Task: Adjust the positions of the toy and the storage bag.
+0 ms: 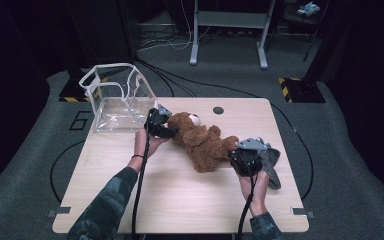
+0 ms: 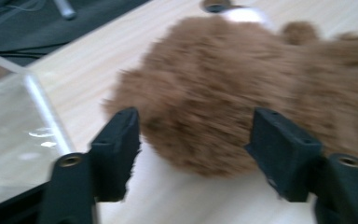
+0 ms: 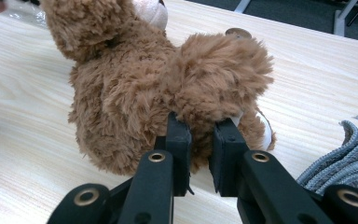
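A brown teddy bear (image 1: 202,140) lies on its side in the middle of the wooden table (image 1: 180,200), head toward the left. My left gripper (image 1: 167,131) is at the bear's head. In the left gripper view its jaws (image 2: 196,126) stand wide apart with the furry head (image 2: 214,93) between them, and the pads are not pressing it. My right gripper (image 1: 237,152) is at the bear's lower end. In the right gripper view it (image 3: 200,126) is shut on a tuft of the bear's leg (image 3: 223,70).
A clear plastic box (image 1: 115,100) stands open at the table's back left corner, just left of my left gripper; its edge (image 2: 14,126) is close by. A grey cloth (image 1: 271,165) lies beside my right gripper. A round hole (image 1: 218,110) sits near the far edge.
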The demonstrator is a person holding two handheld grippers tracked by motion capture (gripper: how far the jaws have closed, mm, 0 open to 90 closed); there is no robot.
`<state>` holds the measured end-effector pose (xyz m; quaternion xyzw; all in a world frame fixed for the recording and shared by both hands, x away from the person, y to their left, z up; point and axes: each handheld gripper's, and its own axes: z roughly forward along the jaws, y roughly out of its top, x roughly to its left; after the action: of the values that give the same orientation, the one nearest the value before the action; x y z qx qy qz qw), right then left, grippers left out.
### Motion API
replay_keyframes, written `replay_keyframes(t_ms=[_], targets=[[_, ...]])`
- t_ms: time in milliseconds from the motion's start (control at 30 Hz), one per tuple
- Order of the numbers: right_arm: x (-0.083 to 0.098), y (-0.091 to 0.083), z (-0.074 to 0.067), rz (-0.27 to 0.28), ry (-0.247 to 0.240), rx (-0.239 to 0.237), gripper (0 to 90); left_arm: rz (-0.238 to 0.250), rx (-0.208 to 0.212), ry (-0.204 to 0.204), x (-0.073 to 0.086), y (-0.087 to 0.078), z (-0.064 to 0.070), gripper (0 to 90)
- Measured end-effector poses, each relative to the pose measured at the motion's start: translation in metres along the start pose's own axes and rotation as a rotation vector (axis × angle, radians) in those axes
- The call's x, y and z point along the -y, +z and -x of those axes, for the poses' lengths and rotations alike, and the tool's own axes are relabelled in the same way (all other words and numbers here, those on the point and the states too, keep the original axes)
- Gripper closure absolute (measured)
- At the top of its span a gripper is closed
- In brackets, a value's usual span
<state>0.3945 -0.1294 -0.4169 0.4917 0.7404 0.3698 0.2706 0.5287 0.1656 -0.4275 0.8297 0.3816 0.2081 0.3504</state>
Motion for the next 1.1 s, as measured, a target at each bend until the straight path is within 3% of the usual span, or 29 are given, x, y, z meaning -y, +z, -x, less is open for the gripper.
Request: replay_keyframes(t_ms=[133,267,533,633,700,767,833,900,933,1000,1100], targets=[[-0.001,0.001,0.001,-0.01,0.001,-0.002,79.4,0.024,0.066,0.01,0.0,-0.011,0.013,22.9],[-0.001,0.002,0.002,-0.022,0.003,-0.003,79.1,0.044,0.124,0.048,-0.004,-0.021,0.033,20.3],[0.001,0.006,0.002,-0.041,0.003,-0.009,78.6,0.083,0.171,0.136,-0.019,-0.026,0.069,20.1],[0.001,0.006,0.002,-0.044,0.0,-0.015,77.8,0.107,0.162,0.166,-0.021,-0.02,0.077,31.4],[0.002,0.005,0.003,-0.048,-0.001,-0.022,76.1,0.114,0.165,0.186,-0.02,-0.015,0.081,50.4],[0.003,0.005,0.005,-0.055,-0.002,-0.032,70.8,0.117,0.172,0.211,-0.016,-0.014,0.08,63.8],[0.004,0.004,0.009,-0.068,0.011,-0.046,62.7,0.136,0.167,0.195,-0.009,-0.013,0.076,70.9],[0.009,0.004,0.013,-0.085,0.006,-0.066,54.3,0.131,0.166,0.183,-0.002,-0.013,0.069,73.2],[0.011,0.004,0.015,-0.099,0.008,-0.065,49.4,0.138,0.171,0.154,0.003,-0.013,0.064,73.6],[0.018,0.004,0.02,-0.103,0.026,-0.099,46.0,0.133,0.181,0.123,0.008,-0.014,0.057,73.9],[0.028,0.004,0.026,-0.113,0.039,-0.111,40.7,0.141,0.177,0.095,0.017,-0.015,0.05,73.9]])
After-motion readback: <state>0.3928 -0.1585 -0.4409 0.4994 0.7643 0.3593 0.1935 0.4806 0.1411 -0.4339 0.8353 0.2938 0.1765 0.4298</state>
